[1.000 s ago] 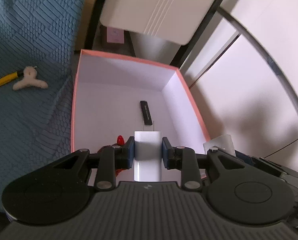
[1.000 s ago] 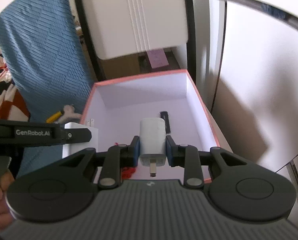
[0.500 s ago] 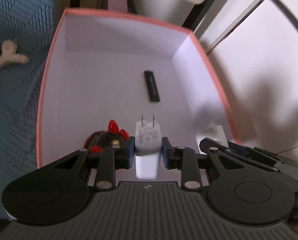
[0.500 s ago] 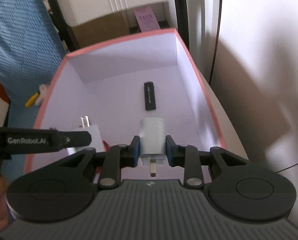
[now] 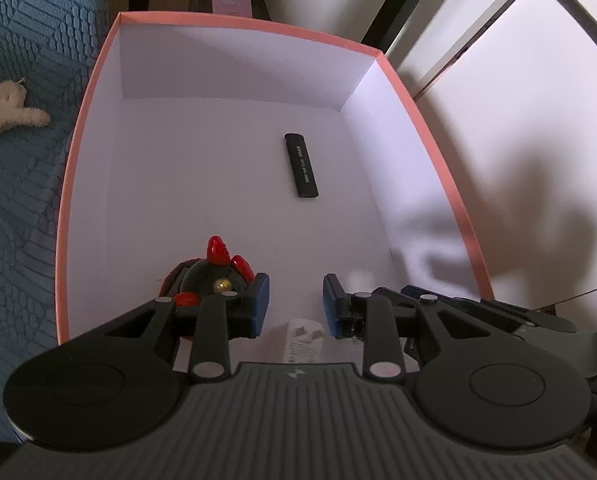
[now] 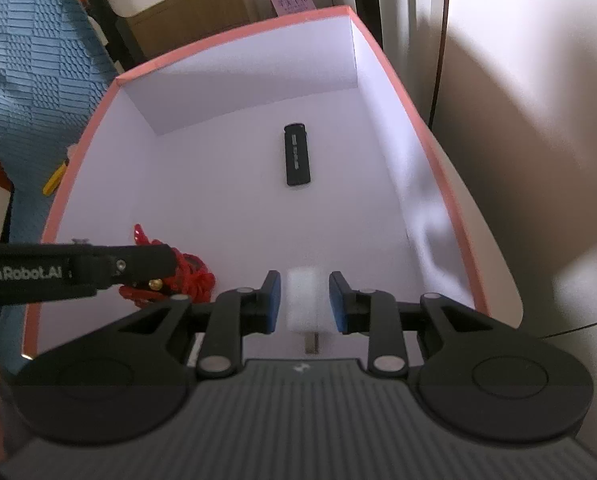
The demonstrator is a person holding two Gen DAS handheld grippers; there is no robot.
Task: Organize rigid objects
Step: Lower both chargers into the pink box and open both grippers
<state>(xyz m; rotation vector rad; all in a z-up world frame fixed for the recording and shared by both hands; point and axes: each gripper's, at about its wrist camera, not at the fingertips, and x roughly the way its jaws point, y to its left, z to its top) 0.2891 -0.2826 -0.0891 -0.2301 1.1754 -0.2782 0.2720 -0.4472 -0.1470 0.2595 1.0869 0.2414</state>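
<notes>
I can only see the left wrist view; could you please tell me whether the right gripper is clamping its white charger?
Observer: No. In the right wrist view the white charger sits between the fingers of the right gripper with a gap on each side.
Operator: Thank you. Is anything hidden beside the red ornament?
Observer: Yes, a red knotted cord lies against it on the floor of the box.

A pink-rimmed box [image 5: 80,148] sits on the blue textured bed [image 5: 14,208]; a plush toy [image 5: 6,110] lies far left.
</notes>
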